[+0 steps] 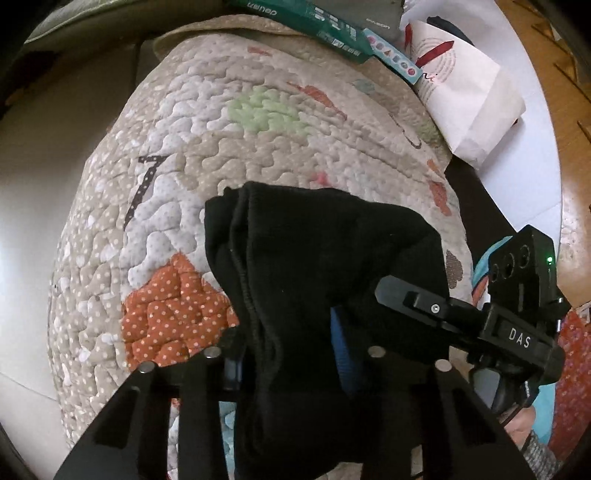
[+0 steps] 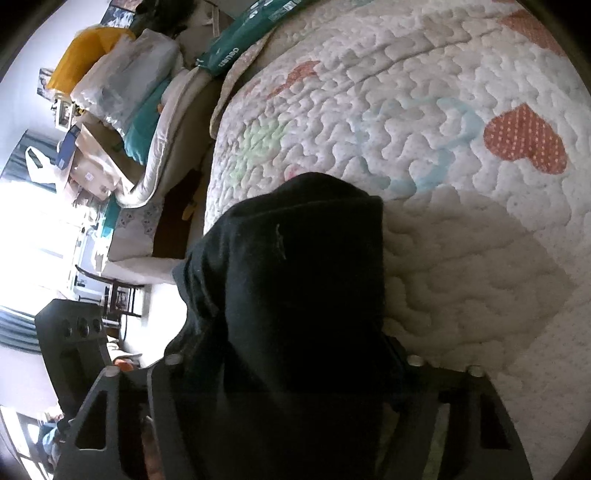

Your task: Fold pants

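Left wrist view shows the left gripper (image 1: 291,354) pinching black pants (image 1: 317,258) at lower centre above the quilt (image 1: 177,155), while the right gripper (image 2: 291,369) likewise pinches the pants at lower centre.

Left claw (image 1: 291,365) and right claw (image 2: 291,369) side by side, both apparently clamped on cloth.

Quilted patchwork bedspread (image 1: 207,147), beige and white with dotted orange patches, a green patch and a black numeral 7. Teal printed package (image 1: 317,26) at far edge. White paper bag with red marks (image 1: 469,85) beside it. Yellow bag (image 2: 85,51) atop stacked clutter, left of bed.
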